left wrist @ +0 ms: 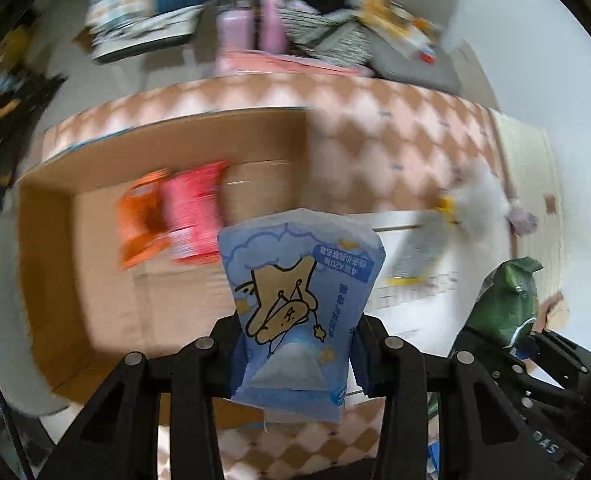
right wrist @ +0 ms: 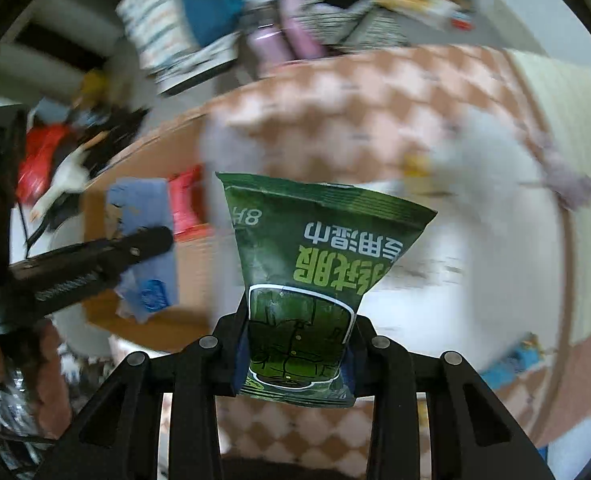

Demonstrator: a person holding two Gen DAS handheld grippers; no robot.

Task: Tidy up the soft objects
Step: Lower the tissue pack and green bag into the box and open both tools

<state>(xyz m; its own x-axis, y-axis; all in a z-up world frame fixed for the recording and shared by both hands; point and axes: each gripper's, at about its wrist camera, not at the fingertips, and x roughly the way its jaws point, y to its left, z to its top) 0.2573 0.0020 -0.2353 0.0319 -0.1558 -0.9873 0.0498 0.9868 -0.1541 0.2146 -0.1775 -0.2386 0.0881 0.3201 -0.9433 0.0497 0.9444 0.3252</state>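
Note:
My left gripper (left wrist: 297,354) is shut on a blue tissue pack (left wrist: 295,300) with a cartoon print and holds it above an open cardboard box (left wrist: 107,300). An orange pack (left wrist: 141,222) and a red pack (left wrist: 193,214) lie inside the box. My right gripper (right wrist: 297,354) is shut on a green wet-wipe pack (right wrist: 315,264), held over the table to the right of the box (right wrist: 151,320). The green pack also shows at the right of the left wrist view (left wrist: 507,304). The left gripper with the blue pack (right wrist: 147,248) shows at the left of the right wrist view. Both views are motion-blurred.
A checkered orange-and-white cloth (left wrist: 395,128) covers the table. A white fluffy toy (left wrist: 479,204) with a yellow part lies on white paper at the right. Striped bags and pink items (left wrist: 255,24) stand behind the table. Dark clutter (right wrist: 75,152) lies at the left.

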